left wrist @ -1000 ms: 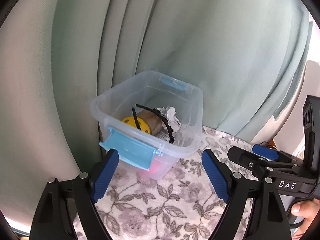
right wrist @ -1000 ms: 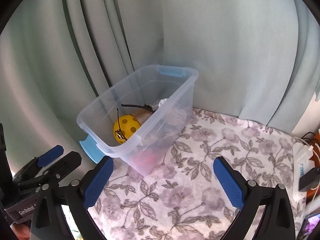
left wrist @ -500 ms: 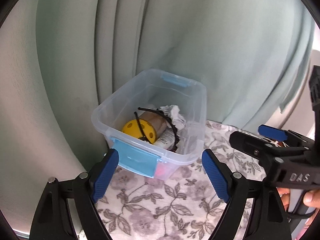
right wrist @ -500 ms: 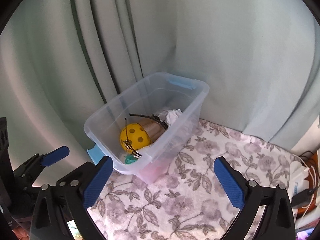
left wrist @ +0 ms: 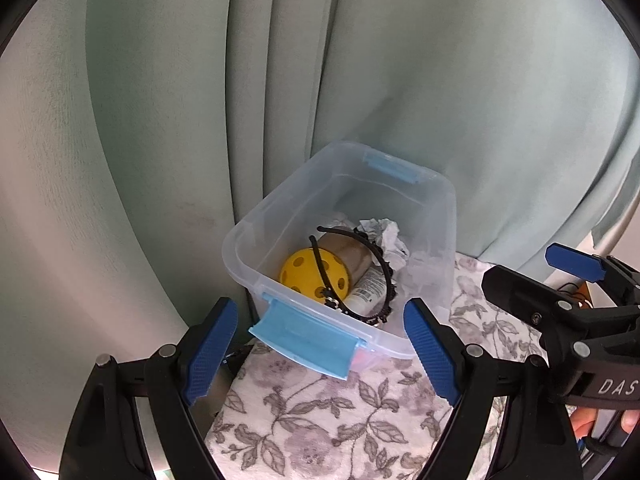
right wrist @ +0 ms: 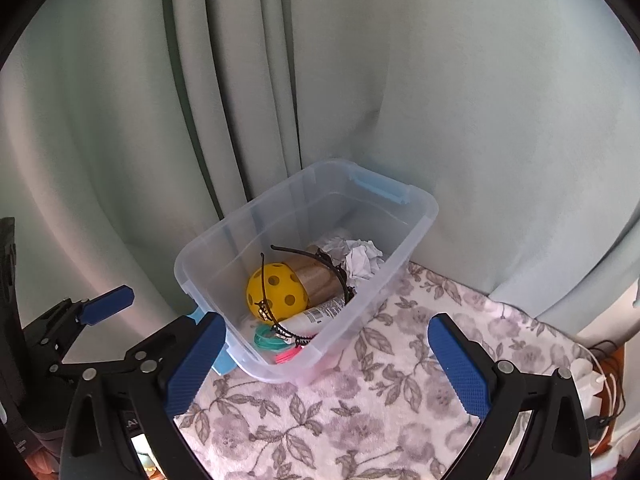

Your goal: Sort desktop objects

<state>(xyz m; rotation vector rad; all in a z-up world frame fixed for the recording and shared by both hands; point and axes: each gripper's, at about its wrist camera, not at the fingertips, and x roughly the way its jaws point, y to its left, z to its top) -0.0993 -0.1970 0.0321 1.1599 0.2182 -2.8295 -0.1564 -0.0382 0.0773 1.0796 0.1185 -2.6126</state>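
- Both tongs, the left tongs (left wrist: 320, 354) and the right tongs (right wrist: 326, 364), are spread wide with nothing between the blue pads; over the last second they have risen and drawn back, so the clear storage bin (left wrist: 436, 208) now sits lower and farther off in each view.
- That retreat, with the table's (right wrist: 360, 420) flowered cloth bare in front of the bin, suggests the sorting is at or near its end.
- Inside the bin lie a yellow perforated ball (left wrist: 310, 276), a black headband (left wrist: 380, 256) arching over it, a brown cylinder (left wrist: 350, 254), a white tube (left wrist: 368, 288) and crumpled paper (left wrist: 386, 236) toward 1 o'clock.
- The bin stands at the table's far corner, against the pale green curtain (left wrist: 440, 80).
- Only the right wrist view looks down to the bin floor, showing teal hair ties (right wrist: 269, 338) and a pink item (right wrist: 289, 355) at 6 o'clock of the ball.
- Only the left wrist view shows the blue latch (left wrist: 304, 338) face-on at the near end.
- White cables (right wrist: 600, 380) appear at 4 o'clock in the right view alone.
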